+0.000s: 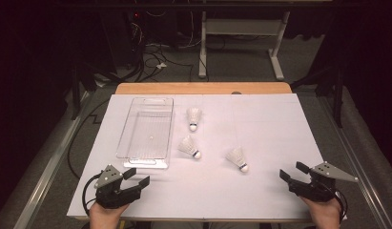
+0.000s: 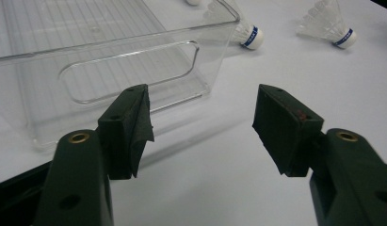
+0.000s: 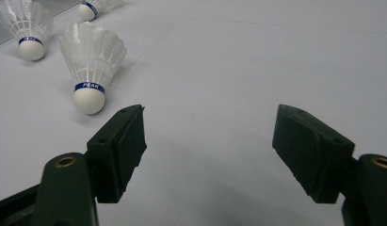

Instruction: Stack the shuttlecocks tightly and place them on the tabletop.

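While both hand-held grippers (image 1: 136, 177) (image 1: 293, 171) gape empty, the nearest white feathered shuttlecock (image 3: 91, 61) shows a blue-banded cork.

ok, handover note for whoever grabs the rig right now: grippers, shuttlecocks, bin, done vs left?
Left hand-held gripper: open, holding nothing, at the near end of the clear bin.
Right hand-held gripper: open, holding nothing, near right of the table.
Three shuttlecocks lie on the table right of the bin: far one, middle one, nearest one.
Done: nothing; the bin holds nothing.
Left: probably all three into the bin.
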A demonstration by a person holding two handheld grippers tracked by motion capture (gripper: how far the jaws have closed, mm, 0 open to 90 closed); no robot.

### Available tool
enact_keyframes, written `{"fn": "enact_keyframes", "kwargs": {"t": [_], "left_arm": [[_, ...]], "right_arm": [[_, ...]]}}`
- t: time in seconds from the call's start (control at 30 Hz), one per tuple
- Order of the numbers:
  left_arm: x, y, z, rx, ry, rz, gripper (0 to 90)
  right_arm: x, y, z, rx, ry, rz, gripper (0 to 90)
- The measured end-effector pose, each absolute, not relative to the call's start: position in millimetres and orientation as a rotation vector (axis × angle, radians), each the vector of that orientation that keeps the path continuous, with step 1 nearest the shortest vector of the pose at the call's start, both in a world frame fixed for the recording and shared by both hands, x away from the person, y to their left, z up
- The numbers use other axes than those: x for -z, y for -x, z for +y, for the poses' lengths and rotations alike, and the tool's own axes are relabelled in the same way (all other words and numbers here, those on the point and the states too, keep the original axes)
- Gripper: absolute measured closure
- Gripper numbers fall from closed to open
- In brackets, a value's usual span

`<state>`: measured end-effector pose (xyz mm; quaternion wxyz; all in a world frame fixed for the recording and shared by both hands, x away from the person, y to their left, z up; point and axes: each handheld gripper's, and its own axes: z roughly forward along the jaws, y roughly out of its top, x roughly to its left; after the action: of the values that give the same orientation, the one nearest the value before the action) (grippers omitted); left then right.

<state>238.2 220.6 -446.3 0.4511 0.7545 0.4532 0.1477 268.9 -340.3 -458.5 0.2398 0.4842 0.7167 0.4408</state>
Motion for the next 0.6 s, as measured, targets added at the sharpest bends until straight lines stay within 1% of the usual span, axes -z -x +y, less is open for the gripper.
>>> {"fn": "enact_keyframes", "kwargs": {"t": [0.6], "left_arm": [[440.7, -241.7, 195.5, -0.334, -1.89, 1.078, 39.1]], "right_arm": [[458.1, -268.3, -340.3, -1.21, -1.32, 1.961, 26.3]]}}
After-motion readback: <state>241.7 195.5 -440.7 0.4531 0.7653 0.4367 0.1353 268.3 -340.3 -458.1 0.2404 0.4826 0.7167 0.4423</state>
